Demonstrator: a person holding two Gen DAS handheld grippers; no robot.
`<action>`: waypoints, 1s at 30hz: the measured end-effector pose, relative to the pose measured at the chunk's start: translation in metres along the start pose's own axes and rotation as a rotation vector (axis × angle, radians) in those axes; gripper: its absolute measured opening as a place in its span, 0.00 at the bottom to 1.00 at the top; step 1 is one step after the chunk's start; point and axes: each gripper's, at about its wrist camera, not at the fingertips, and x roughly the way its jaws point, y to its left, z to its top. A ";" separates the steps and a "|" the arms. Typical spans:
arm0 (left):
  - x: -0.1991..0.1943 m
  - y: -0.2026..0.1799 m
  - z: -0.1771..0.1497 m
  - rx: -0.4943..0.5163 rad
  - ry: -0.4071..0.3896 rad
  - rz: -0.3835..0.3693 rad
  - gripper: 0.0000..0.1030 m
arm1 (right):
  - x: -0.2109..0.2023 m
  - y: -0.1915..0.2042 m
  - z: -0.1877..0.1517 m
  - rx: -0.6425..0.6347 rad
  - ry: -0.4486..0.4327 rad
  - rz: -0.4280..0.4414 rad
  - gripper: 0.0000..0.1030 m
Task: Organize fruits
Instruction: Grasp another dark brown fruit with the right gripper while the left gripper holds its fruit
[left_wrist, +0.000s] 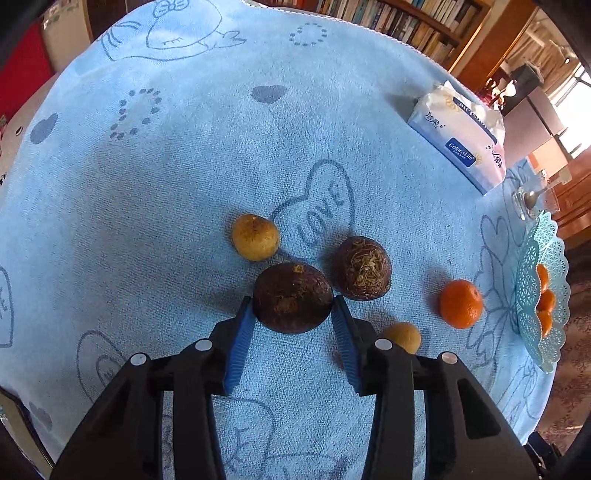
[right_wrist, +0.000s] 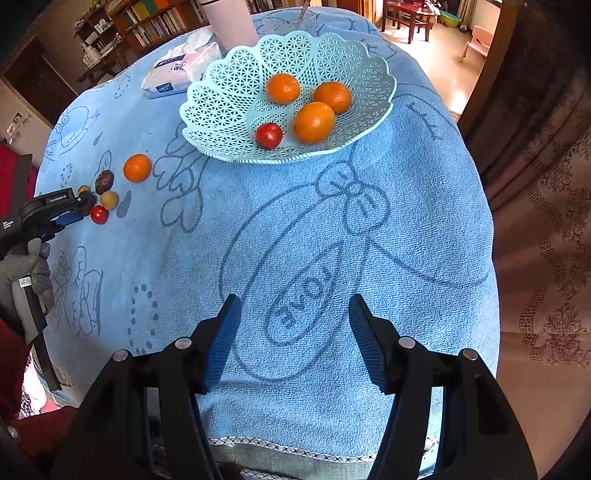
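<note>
Left hand-held gripper pinches one of two dark brown round fruits on the blue towel-covered worktop; right hand-held gripper hangs spread over bare towel. Beside the pinched fruit lie its twin, two tan round fruits and one tangerine. Only the right view shows the basket's three oranges, red fruit, and another red fruit outside.

A sky-blue terry towel bears darker-blue line drawings; a pale-turquoise lattice plastic basket holds 3 orange tangerines.
</note>
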 end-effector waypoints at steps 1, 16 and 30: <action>-0.003 0.001 -0.001 0.008 -0.004 0.001 0.42 | 0.002 0.004 0.002 -0.009 0.002 0.005 0.60; -0.076 0.065 -0.047 0.020 -0.055 0.084 0.42 | 0.038 0.137 0.069 -0.242 0.000 0.177 0.60; -0.098 0.110 -0.081 0.019 -0.012 0.106 0.42 | 0.111 0.271 0.130 -0.441 -0.018 0.170 0.60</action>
